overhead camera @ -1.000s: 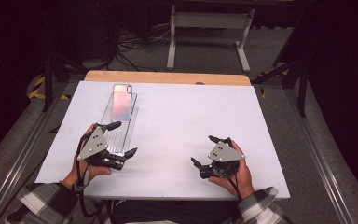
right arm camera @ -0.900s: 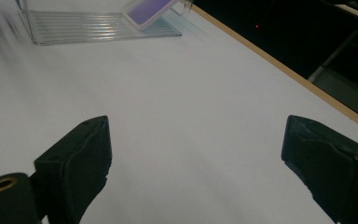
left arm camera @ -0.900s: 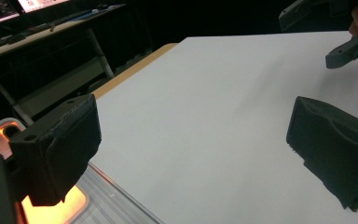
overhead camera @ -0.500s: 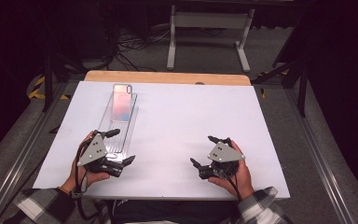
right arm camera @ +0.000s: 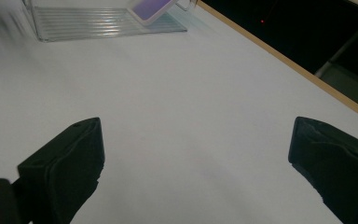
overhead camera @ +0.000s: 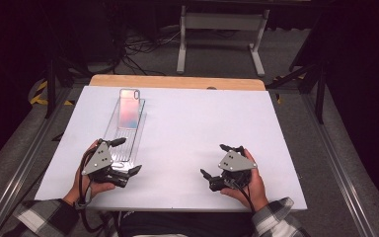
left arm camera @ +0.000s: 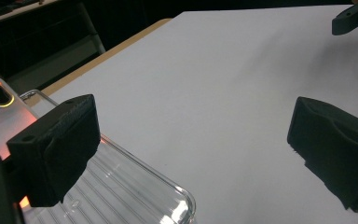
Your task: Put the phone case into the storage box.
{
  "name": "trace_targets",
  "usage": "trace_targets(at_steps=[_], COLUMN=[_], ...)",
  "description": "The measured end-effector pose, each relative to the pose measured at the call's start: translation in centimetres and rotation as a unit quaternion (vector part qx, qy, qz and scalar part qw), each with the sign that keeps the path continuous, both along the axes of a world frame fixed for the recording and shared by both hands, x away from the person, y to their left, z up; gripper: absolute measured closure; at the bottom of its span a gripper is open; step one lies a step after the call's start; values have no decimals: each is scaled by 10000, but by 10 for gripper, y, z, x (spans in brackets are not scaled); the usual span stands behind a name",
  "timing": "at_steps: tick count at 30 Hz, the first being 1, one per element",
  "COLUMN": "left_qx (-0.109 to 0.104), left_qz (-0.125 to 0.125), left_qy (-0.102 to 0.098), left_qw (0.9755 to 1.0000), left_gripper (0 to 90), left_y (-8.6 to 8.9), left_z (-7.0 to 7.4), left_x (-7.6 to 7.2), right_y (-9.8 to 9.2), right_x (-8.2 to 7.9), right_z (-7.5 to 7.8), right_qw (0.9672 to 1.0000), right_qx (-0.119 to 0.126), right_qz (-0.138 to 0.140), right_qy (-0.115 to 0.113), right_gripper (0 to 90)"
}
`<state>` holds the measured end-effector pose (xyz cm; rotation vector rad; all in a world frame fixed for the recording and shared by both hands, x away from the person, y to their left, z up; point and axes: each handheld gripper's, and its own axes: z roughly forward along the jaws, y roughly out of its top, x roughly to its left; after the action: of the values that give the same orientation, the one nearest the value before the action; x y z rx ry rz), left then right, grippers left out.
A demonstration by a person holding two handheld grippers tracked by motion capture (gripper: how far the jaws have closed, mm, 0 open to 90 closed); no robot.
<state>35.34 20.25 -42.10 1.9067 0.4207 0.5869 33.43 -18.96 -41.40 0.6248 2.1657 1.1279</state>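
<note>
High view: left gripper (overhead camera: 123, 155) agape (nothing clamped) beside clear tray (overhead camera: 128, 133) bearing phone case (overhead camera: 129, 108). Right gripper (overhead camera: 219, 160) likewise spread, jaws just widened, gripping nothing.

Lighting's pretty uneven: the white table top (overhead camera: 202, 128) is evenly lit from overhead and nearly washed out, while the room around it drops to near black. Soft shadows only. Glare streaks the clear tray (left arm camera: 135, 186) ridges, an orange glow on the phone case (left arm camera: 0, 107). The near jaws look soft, grainy.
</note>
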Motion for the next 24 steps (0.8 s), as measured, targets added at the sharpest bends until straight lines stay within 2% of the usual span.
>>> trace_targets(at_steps=[6, 10, 13, 15, 16, 24], left_qx=[-44, -35, 5, -44, 9, -20], left_qz=[4, -24, -41, -56, -46, -27], left_qy=[-5, 29, -17, -3, -11, 0], left_qw=[10000, 10000, 10000, 10000, 10000, 10000], left_gripper=[32, 33, 32, 33, 33, 33], left_y=[0, -1, -1, -1, -1, -1], left_z=[0, -1, -1, -1, -1, -2], left_x=[0, 0, -1, -2, -2, -1], right_y=[1, 3, 4, 5, 5, 4], right_x=[-1, -1, -2, -2, -2, 0], right_z=[-1, -3, -2, -3, -3, -4], right_qw=[10000, 9999, 9999, 9999, 9999, 9999], right_qx=[-31, -82, -81, -110, -107, -113], right_qz=[11, 18, 10, 1, -8, -26], right_qy=[-68, -71, -120, -103, -88, -76], right_gripper=[43, 45, 45, 45, 45, 46])
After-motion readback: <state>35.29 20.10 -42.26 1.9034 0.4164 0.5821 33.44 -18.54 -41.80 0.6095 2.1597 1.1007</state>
